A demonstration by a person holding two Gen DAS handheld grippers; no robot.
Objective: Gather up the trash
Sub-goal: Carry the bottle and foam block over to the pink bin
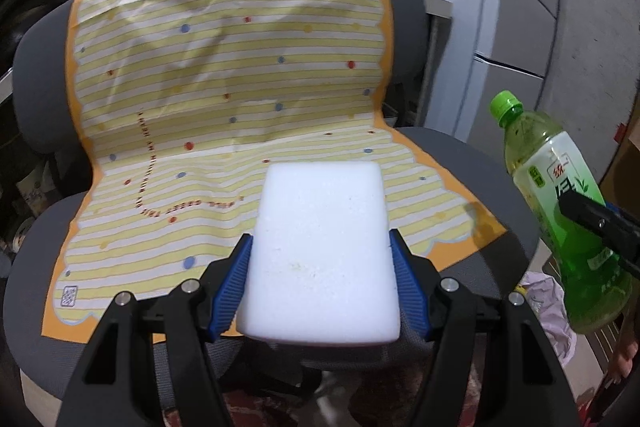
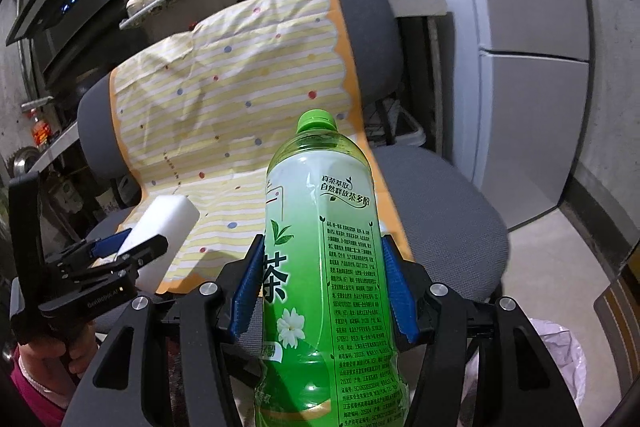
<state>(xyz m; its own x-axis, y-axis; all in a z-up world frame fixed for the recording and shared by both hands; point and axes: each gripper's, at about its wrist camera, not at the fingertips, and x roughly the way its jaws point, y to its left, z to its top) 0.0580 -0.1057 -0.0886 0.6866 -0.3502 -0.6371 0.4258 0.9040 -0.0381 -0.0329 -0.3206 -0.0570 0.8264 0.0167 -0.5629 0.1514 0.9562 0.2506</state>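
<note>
Our left gripper (image 1: 320,263) is closed on a white foam block (image 1: 320,251); its blue pads (image 1: 234,287) press the 2 long sides. Our right gripper (image 2: 320,287) clamps a green tea bottle (image 2: 324,267) around the label. Both pieces are lifted above the grey office chair (image 2: 440,219), which is covered by a striped yellow cloth (image 1: 224,75).

We judge that pick-up is finished and we are now in the carrying step. The cloth shows no other trash. A bin with a white plastic liner (image 2: 560,355) stands on the floor at the lower right of the right wrist view, beside the chair. The next move calls for bringing each gripper over this bin and opening it there, the bottle probably first, because it is nearer.

The long axis of the bottle runs along the fingers, with its green cap (image 2: 317,121) pointing forward and away from us. The block also lies lengthwise along the fingers.
</note>
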